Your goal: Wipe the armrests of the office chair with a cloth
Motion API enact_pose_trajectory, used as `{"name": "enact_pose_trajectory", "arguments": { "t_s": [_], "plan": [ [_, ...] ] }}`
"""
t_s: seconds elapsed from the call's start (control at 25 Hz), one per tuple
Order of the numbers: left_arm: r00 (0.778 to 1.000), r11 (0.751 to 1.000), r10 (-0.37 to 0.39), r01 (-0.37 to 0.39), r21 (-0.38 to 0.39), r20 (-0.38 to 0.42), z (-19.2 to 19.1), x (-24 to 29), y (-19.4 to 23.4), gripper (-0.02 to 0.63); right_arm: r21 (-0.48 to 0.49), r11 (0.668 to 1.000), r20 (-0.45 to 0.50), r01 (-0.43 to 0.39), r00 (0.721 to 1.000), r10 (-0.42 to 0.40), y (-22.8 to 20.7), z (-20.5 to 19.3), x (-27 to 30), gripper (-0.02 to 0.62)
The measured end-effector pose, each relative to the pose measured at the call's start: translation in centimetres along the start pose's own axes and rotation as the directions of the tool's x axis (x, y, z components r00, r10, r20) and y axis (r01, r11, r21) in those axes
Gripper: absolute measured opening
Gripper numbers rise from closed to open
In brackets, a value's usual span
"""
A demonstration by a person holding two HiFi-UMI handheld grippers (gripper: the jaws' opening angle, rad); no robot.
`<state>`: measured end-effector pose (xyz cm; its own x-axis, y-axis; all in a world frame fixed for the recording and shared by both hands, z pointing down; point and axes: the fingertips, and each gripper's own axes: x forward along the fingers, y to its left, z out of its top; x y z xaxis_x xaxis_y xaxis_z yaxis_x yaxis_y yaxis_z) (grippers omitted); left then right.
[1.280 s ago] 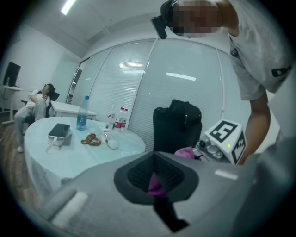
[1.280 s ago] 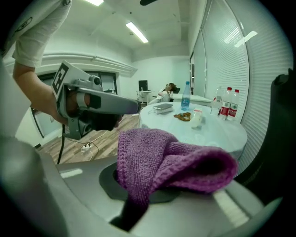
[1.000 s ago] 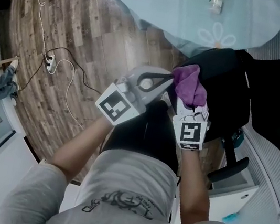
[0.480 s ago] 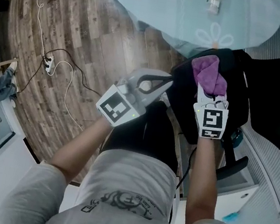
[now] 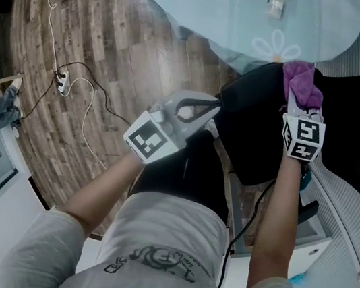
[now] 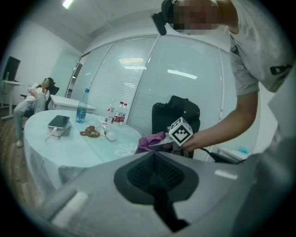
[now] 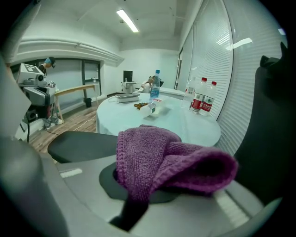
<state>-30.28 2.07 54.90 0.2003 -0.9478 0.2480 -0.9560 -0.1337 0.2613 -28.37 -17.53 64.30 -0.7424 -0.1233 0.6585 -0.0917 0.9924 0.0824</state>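
Right claw (image 5: 300, 111) is clamped on the purple cloth (image 7: 162, 159), whose knitted folds bulge up and forward over both jaws and hide their tips; the right arm reaches straight out, so the cloth sits over the far right side of the office chair (image 5: 255, 145), close against the black backrest; whether it presses on an armrest cannot be told. Left claw (image 6: 154, 157) has its jaws together with nothing between them; it is held nearer the body, its tip at the near left edge of the chair's black seat, and contact there cannot be made out; the two claws are well apart. Beyond the chair stands a round counter (image 5: 241, 20) under a pale blue cover with a flower print at its near edge; on it are a water bottle (image 7: 155, 87) with a blue label, two red-labelled bottles (image 7: 203, 97) standing together near the blinds, and a flat dark device (image 6: 58, 121). Left of the counter the wooden floor (image 5: 116, 33) carries a white cable (image 5: 53, 16); farthest off, a seated person (image 6: 32, 99) leans back in another chair.
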Motion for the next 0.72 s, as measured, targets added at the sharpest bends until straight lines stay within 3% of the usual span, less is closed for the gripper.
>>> {"name": "enact_pose_trajectory", "arguments": {
  "t_s": [0.32, 0.72],
  "plan": [
    [1.000, 1.000, 0.002, -0.002, -0.007, 0.004, -0.1, -0.3, -0.4, 0.002, -0.001, 0.999, 0.018, 0.039, 0.999, -0.039, 1.4, 0.4, -0.3, 0.026],
    [1.000, 1.000, 0.002, -0.002, 0.000, -0.001, -0.1, -0.5, -0.5, 0.002, -0.121, 0.989, 0.049, -0.082, 0.995, 0.089, 10.6, 1.3, -1.5, 0.026]
  ]
}}
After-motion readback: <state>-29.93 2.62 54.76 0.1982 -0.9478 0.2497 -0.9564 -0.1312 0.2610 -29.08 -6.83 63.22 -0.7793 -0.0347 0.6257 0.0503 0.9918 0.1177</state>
